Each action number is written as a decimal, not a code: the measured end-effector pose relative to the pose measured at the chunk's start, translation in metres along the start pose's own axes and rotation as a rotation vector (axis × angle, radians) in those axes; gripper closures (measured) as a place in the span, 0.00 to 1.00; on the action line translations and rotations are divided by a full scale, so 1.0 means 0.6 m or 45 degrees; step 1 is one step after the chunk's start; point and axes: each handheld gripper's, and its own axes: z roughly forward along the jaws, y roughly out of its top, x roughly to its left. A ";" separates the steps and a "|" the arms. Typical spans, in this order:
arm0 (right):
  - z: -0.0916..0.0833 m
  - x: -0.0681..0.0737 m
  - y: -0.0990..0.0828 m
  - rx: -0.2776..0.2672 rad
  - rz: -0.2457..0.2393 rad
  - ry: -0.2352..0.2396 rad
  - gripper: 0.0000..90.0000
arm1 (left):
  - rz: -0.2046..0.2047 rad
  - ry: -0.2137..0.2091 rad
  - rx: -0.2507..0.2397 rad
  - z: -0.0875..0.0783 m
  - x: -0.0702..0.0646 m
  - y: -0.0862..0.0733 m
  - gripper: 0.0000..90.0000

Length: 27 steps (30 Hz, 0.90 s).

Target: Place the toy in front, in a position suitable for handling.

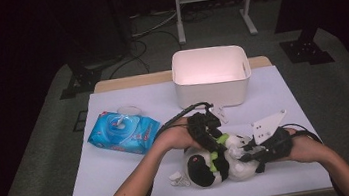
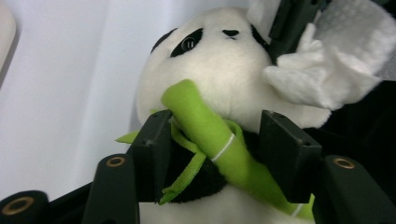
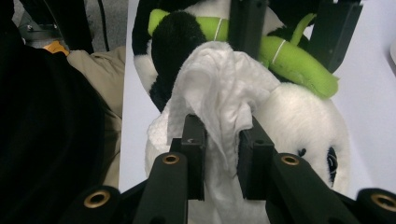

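So the right gripper [image 3: 222, 140] has its fingers [image 3: 194, 140] clamped on a white wet wipe [image 3: 219, 88], bunched up and pressed against the plush panda [image 1: 216, 163]. The left gripper [image 2: 217, 144] sits with its fingers [image 2: 152, 140] either side of the panda's green bamboo stalk [image 2: 210, 135]. They look loose around it, not squeezing; there's a visible gap on both sides.

The panda lies on its back near the front edge of the white bench [image 1: 121, 175], between the two hands. Looks to me like the wiping step: one side steadies the toy, the other scrubs. Next move probably needs the left to actually steady the toy so it doesn't slide while the wipe drags across the fur.

Farther out: the blue wipes pack [image 1: 122, 133] to the left, and a white bin [image 1: 211, 76] at the back.

Hard to tell exactly which spot the wipe is touching, since the arms cover most of the panda from above.
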 end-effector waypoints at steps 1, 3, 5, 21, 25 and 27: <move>0.000 0.000 0.000 -0.001 0.001 0.002 0.82 | -0.004 -0.007 -0.003 0.001 0.001 0.000 0.57; -0.001 0.000 0.001 0.000 0.002 0.002 0.82 | 0.021 -0.003 -0.004 0.002 0.002 0.001 0.64; -0.006 -0.002 0.004 -0.001 -0.012 -0.018 0.83 | 0.039 0.007 -0.011 0.001 0.000 0.003 0.74; -0.018 -0.030 0.024 -0.028 -0.015 -0.095 0.83 | 0.079 0.047 -0.044 -0.026 0.000 0.012 0.79; -0.007 -0.031 0.031 -0.035 -0.025 -0.092 0.83 | 0.058 0.023 -0.073 -0.020 -0.005 0.001 0.78; -0.002 -0.031 0.035 -0.036 -0.022 -0.096 0.83 | 0.055 0.028 -0.071 -0.018 -0.008 -0.002 0.78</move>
